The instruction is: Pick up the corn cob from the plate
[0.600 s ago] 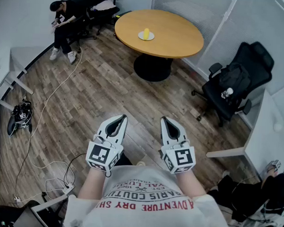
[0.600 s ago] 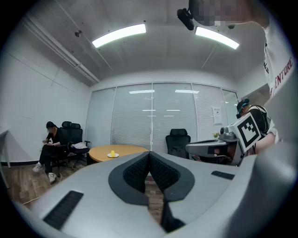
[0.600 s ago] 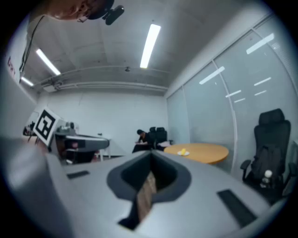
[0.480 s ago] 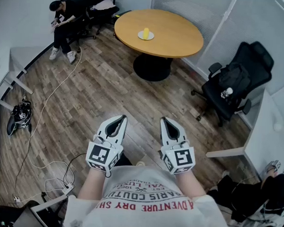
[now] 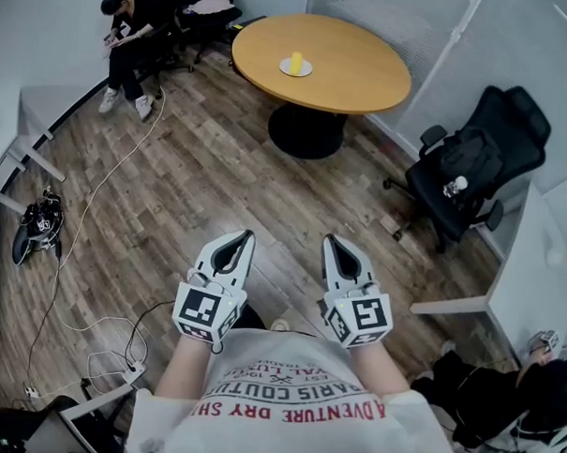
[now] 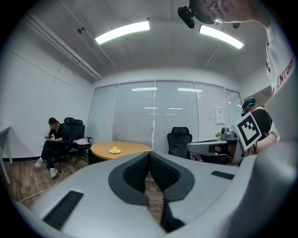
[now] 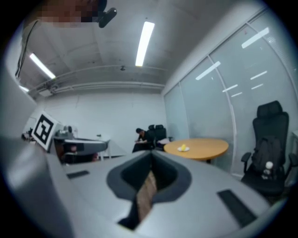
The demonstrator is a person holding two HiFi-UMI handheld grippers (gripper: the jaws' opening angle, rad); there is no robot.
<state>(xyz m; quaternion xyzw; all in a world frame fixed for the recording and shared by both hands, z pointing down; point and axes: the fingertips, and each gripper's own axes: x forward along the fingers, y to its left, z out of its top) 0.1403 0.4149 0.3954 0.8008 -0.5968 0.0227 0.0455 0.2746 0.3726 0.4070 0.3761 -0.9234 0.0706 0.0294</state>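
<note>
**Head view.** Standing well back from the round table (image 5: 365,84), with the left gripper (image 5: 238,240) and right gripper (image 5: 332,242) held side by side in front of the chest. Both pointed about level toward the table, over plank floor (image 5: 201,189). Far off on the tabletop: the corn cob (image 5: 295,61), seemingly on end, on a small white plate (image 5: 285,71). Nothing near either gripper's tips.

**Left gripper view.** Jaws pressed together, pads meeting at the tips, nothing between. Cob small and yellow on its plate, left of the jaw line and well out of reach (a seated person (image 6: 52,139) further left, no part of the job).

**Right gripper view.** Jaws closed here too, and empty, with only floor showing through the slit behind the tips. Cob and plate up and right of the tips, on the table.

**Judged step:** the approach, with no part of the pick done yet.

**Next:**
- Walk to the table and pick one gripper.
- Spread its jaws wider than the cob.
- Bring them either side of it, then close and lift clear of the plate.
- Come in squarely (probably prone to tip or roll if nudged).
</note>
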